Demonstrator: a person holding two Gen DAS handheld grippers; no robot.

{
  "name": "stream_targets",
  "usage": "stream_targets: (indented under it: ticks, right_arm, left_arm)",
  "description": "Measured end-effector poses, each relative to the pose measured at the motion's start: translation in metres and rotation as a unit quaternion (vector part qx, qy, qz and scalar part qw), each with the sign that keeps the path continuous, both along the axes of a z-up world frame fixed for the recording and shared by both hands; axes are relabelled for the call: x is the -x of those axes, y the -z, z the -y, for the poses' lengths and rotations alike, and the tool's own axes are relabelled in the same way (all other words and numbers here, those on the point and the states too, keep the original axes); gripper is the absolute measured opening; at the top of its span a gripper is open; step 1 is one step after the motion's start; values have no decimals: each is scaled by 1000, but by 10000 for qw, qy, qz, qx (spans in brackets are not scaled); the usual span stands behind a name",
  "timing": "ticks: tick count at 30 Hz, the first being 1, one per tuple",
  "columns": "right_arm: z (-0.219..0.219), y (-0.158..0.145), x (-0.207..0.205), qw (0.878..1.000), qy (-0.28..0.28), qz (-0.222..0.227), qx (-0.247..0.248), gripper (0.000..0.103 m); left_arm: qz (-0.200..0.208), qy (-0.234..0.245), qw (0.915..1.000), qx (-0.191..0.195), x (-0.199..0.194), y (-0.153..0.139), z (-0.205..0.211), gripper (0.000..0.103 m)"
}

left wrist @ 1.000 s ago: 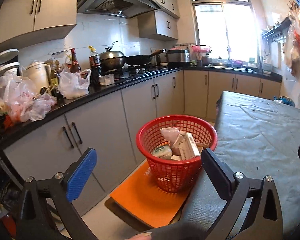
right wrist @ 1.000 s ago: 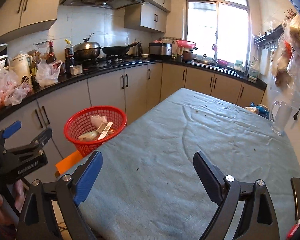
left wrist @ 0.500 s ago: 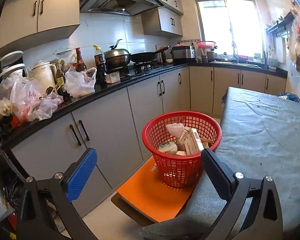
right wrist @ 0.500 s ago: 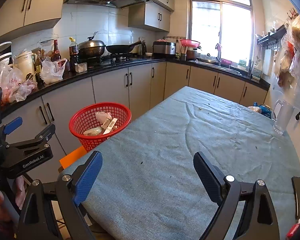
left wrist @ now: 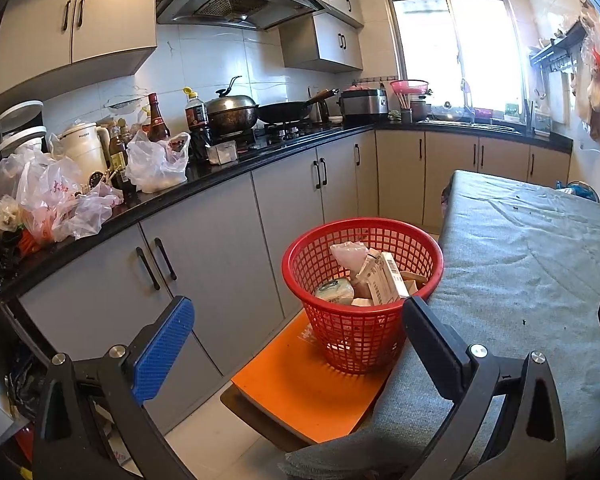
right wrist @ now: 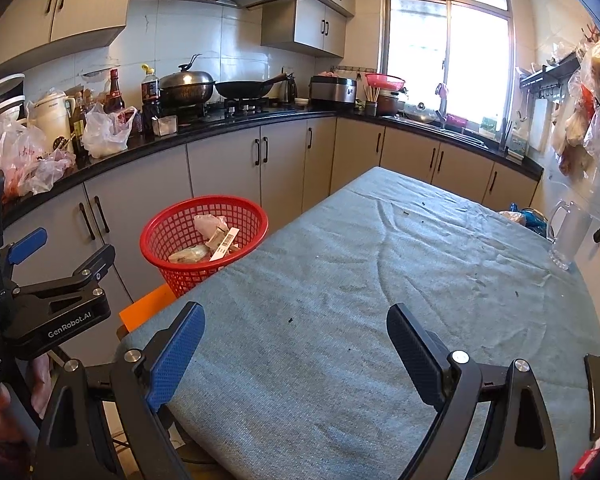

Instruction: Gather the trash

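Observation:
A red mesh basket (left wrist: pixel 362 292) stands on an orange stool (left wrist: pixel 308 392) beside the table's left edge. It holds several pieces of trash: a white carton (left wrist: pixel 388 284), a pale plastic bag and wrappers. It also shows in the right wrist view (right wrist: pixel 204 240). My left gripper (left wrist: pixel 296 344) is open and empty, held short of the basket. My right gripper (right wrist: pixel 296 340) is open and empty above the grey tablecloth (right wrist: pixel 380 300). The left gripper also shows in the right wrist view (right wrist: pixel 56 260), at the left edge.
A kitchen counter (left wrist: pixel 160 200) with plastic bags, bottles, a kettle and pots runs along the left. A glass mug (right wrist: pixel 568 236) and a blue bag (right wrist: pixel 528 218) sit at the table's far right. A red item (right wrist: pixel 590 460) shows at the bottom right corner.
Both grippers have drawn back and risen slightly, so the basket and table look a little farther away. Both stay open and empty.

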State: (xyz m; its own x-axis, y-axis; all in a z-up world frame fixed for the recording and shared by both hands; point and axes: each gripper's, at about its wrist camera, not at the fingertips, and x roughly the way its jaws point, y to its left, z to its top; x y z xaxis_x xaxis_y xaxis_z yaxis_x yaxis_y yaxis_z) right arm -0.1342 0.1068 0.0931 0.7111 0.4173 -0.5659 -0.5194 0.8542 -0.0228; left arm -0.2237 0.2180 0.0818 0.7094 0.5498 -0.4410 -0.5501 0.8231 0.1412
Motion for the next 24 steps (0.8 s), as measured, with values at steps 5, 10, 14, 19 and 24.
stream_targets:
  ticks: [5, 10, 14, 19, 24]
  right_arm:
    - [-1, 3, -1, 10000, -1, -34, 33, 95]
    - [-2, 4, -2, 10000, -15, -49, 55, 95]
    - [-3, 5, -3, 9999, -29, -79, 57, 95]
    - [-4, 7, -3, 9999, -26, -86, 69, 95]
    - [-4, 7, -2, 9999, -24, -80, 74, 95]
  left_arm:
    - [-22, 13, 10000, 60, 0, 2, -3, 103]
    - [-23, 5, 10000, 58, 0, 3, -4, 103]
    - [-40, 11, 10000, 88, -1, 4, -5, 103]
    - [-38, 2, 10000, 77, -1, 5, -6, 103]
    - [-44, 8, 10000, 80, -1, 5, -6, 103]
